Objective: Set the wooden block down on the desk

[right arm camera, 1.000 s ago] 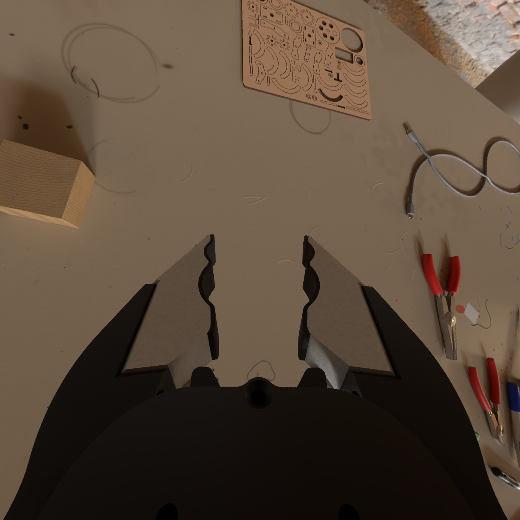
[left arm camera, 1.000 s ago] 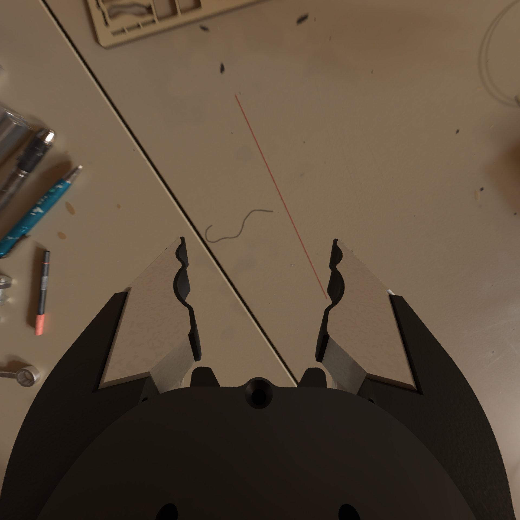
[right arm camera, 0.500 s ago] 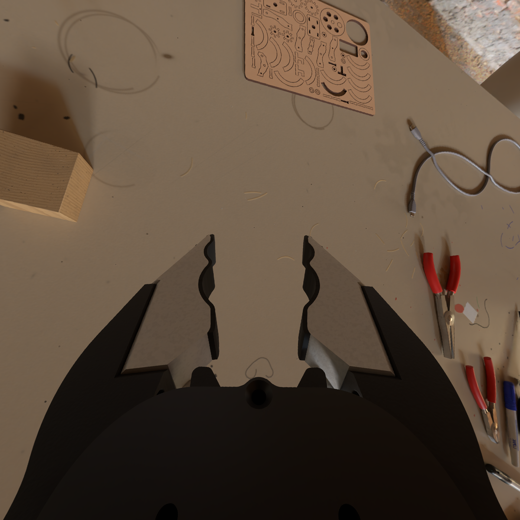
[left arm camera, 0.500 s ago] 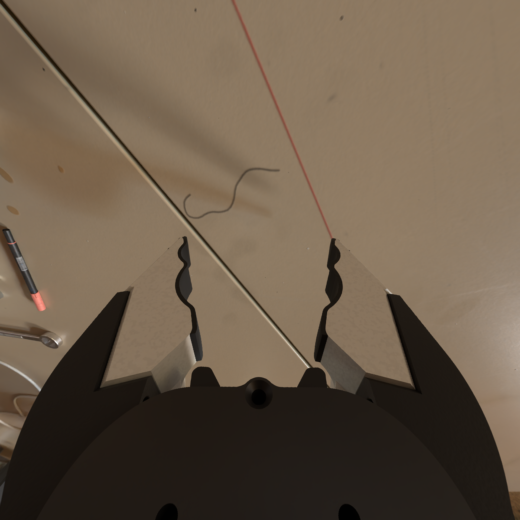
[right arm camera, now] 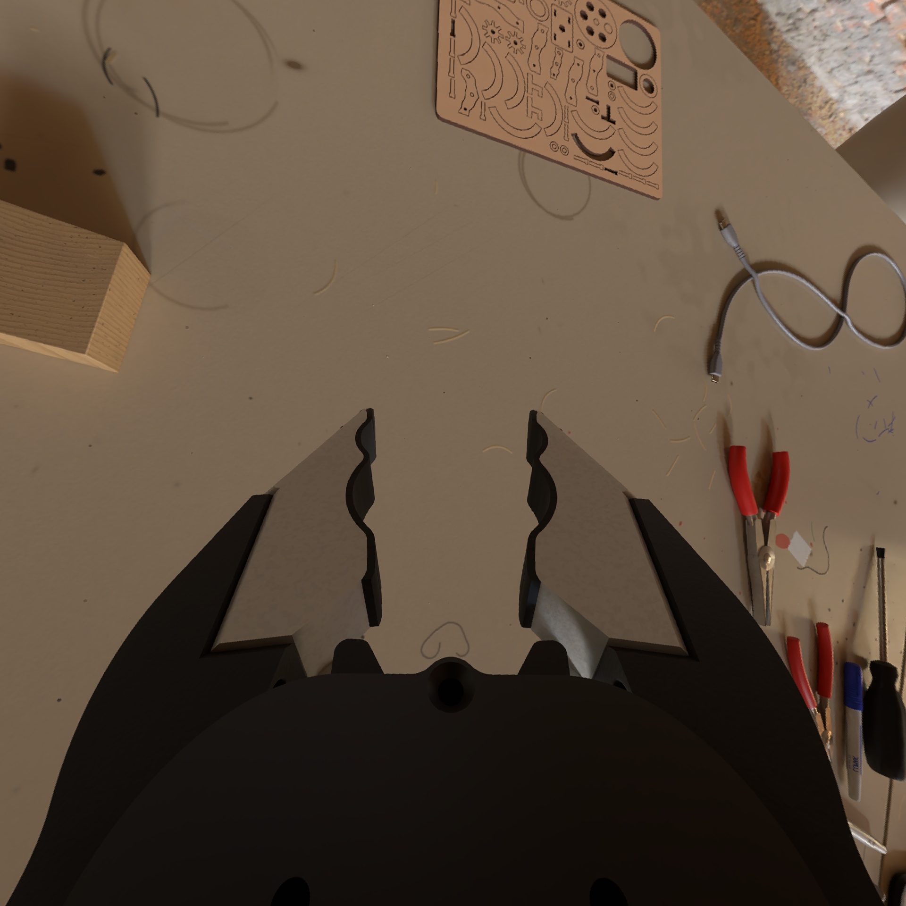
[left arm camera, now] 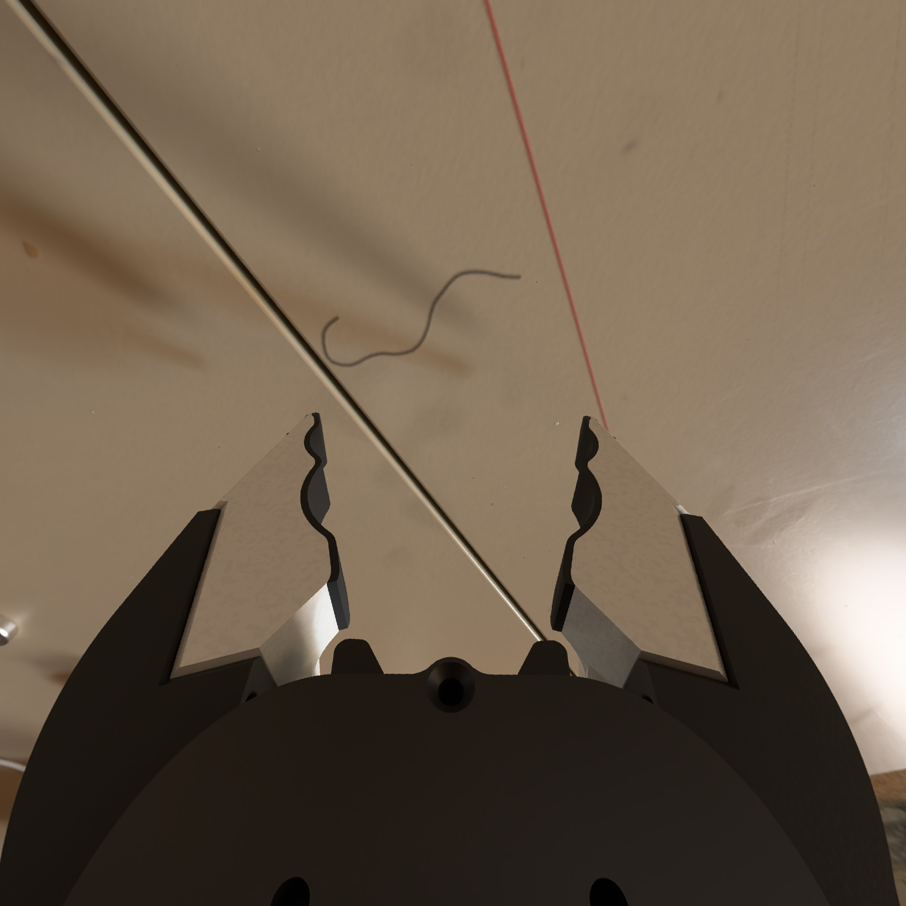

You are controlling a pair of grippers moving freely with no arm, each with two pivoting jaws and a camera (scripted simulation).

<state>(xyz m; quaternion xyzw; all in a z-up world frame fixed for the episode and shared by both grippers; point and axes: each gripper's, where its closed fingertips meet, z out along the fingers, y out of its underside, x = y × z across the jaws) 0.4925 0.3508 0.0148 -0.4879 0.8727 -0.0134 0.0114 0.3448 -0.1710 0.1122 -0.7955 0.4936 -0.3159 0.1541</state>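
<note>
A light wooden block (right arm camera: 63, 289) lies flat on the beige desk (right arm camera: 441, 274) at the far left of the right wrist view, partly cut by the frame edge. My right gripper (right arm camera: 450, 414) is open and empty, well to the right of the block and above the desk. My left gripper (left arm camera: 450, 416) is open and empty, close above the desk over a dark seam (left arm camera: 206, 225) between two panels. The block does not show in the left wrist view.
A laser-cut wooden sheet (right arm camera: 549, 88) lies at the back. A grey cable (right arm camera: 804, 304), red-handled pliers (right arm camera: 760, 519), more pliers (right arm camera: 809, 686), a marker (right arm camera: 854, 725) and a screwdriver (right arm camera: 885, 706) lie at the right. A thin red line (left arm camera: 544, 215) and a dark wire scrap (left arm camera: 416, 323) lie ahead of the left gripper.
My left gripper has dropped closer to the desk and moved forward; the pens and tools at its left have left the view. My right gripper has shifted slightly right, so the block sits farther left.
</note>
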